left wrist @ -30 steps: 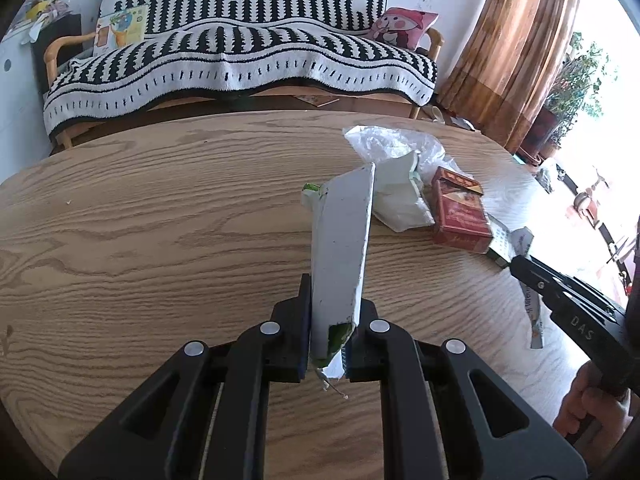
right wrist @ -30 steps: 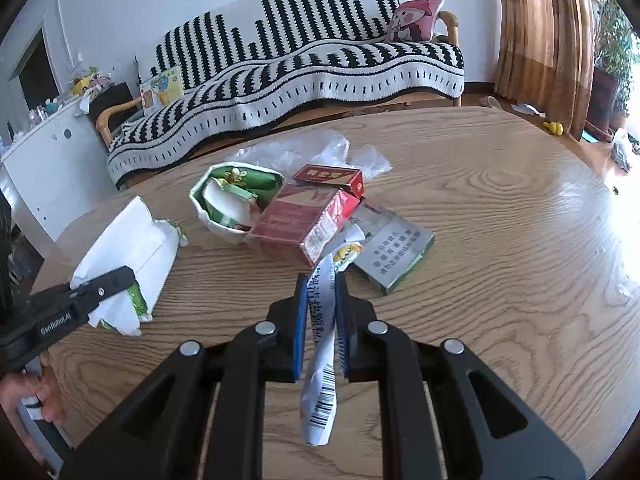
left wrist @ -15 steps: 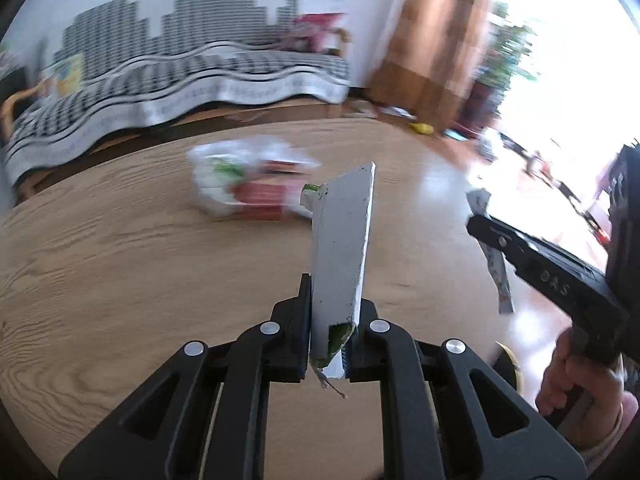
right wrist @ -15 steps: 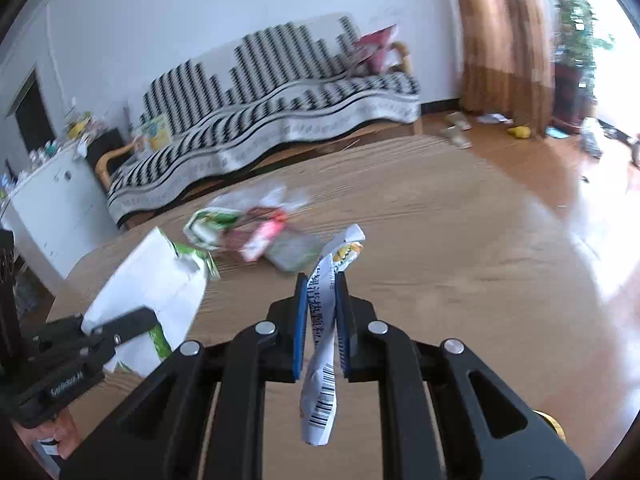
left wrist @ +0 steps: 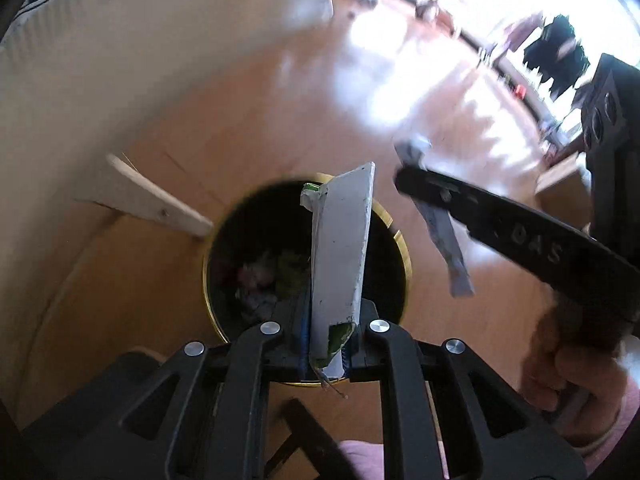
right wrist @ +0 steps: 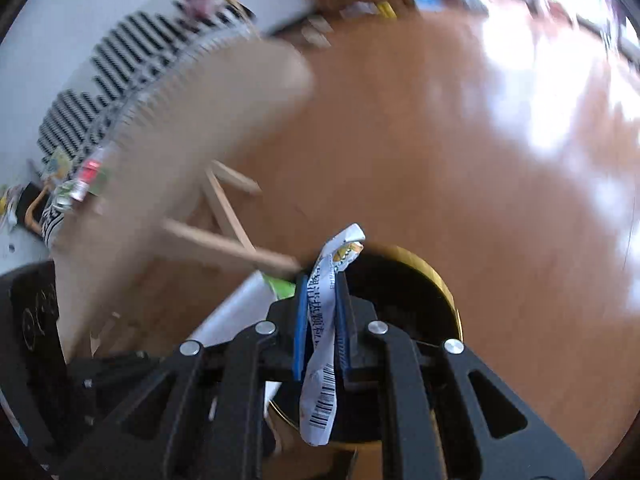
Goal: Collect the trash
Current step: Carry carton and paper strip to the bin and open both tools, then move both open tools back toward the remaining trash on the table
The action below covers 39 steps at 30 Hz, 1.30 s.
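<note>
L fingers [left wrist: 325, 340] clamped on the flat white wrapper [left wrist: 340, 252], pinched at its green-printed lower end so the rest stands free of the pads. Long axis runs straight out along the fingers, far end pointing away and a little up-frame, edge-on to the cam; since the gripper tilts steeply down, the wrapper hangs directly over the bin's [left wrist: 401, 240] open mouth. Held that way, I judge, so a plain release drops it in w/o snagging the gold rim. R fingers [right wrist: 322, 320] shut on the narrow printed strip [right wrist: 320, 360], gripped near mid-length between the blue pads: barcode end dangles back toward the cam, crumpled yellow-printed end sticks out fwd. Its long axis also lies along the fingers, slightly twisted. In L view the strip sits beside the bin, right of the rim, not yet clearly over the opening; R view shows the bin mouth just beyond and below the pads. Bin stands on the wood floor [left wrist: 420, 80], next to the worktop's [right wrist: 168, 152] pale leg struts; some crumpled rubbish already inside. More trash left on the worktop at far left in R view, blurred. Both pieces unreleased.
</note>
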Available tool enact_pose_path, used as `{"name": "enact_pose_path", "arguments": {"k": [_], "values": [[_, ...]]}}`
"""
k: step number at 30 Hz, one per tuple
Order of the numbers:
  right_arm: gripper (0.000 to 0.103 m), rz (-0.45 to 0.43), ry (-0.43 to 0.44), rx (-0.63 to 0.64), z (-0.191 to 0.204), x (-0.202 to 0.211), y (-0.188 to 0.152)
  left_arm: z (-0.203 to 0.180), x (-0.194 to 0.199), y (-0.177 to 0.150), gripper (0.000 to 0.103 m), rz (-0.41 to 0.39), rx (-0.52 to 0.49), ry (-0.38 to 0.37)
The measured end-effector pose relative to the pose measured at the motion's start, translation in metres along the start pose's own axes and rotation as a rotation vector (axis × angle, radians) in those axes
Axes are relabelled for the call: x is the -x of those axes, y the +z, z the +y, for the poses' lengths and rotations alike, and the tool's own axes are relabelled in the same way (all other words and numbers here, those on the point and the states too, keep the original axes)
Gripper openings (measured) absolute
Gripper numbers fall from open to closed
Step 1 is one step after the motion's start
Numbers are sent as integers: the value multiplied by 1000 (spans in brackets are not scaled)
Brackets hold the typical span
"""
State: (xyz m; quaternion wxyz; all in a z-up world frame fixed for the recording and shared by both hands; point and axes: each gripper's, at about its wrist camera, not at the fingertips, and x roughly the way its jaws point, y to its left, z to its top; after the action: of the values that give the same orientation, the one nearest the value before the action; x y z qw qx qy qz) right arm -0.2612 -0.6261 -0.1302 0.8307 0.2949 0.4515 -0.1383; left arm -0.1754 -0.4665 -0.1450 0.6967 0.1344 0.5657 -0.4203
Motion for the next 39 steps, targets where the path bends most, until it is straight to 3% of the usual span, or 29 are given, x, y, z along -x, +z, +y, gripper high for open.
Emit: {"name": "enact_pose_path", "arguments": {"k": [3, 14, 15, 16, 17, 18, 19, 20, 24, 26, 28, 30, 34, 39], "values": [[13, 39, -7, -32, -20, -13, -11, -2, -19, -5, 11, 57, -3, 2], [13, 83, -2, -60, -21, -38, -3, 14, -32, 7, 12, 80, 16, -18], [13, 89, 4, -67, -21, -38, -1, 14, -33, 7, 21, 84, 13, -5], [14, 98, 11, -77, -23, -39, 0, 14, -33, 8, 39, 82, 9, 10], [19, 110, 18, -89, -27, -37, -1, 12, -33, 7, 52, 72, 3, 33], [52, 125, 12, -105, -27, -38, 1, 12, -30, 7, 74, 53, 1, 41], [80, 137, -3, -118, -28, -38, 4, 10, -27, 6, 89, 34, 1, 43], [94, 121, -6, -125, -30, -36, 5, 9, -22, 6, 92, 7, -7, 39], [96, 29, -87, -129, -34, -17, 7, 4, -11, 2, 95, -25, -56, 40], [96, -58, -171, -131, -35, -6, 8, 5, 0, 1, 95, -47, -73, 49], [96, -148, -236, -98, -31, 5, 7, 8, 15, 1, 95, -80, -77, 60], [96, -177, -261, -38, -23, 7, 8, 18, 38, 4, 95, -127, -68, 81], [96, -225, -228, 24, 5, 10, 14, 47, 88, 13, 95, -216, -20, 115], [96, -267, -169, 131, 65, 9, 31, 123, 170, 12, 96, -359, 136, 193]]}}
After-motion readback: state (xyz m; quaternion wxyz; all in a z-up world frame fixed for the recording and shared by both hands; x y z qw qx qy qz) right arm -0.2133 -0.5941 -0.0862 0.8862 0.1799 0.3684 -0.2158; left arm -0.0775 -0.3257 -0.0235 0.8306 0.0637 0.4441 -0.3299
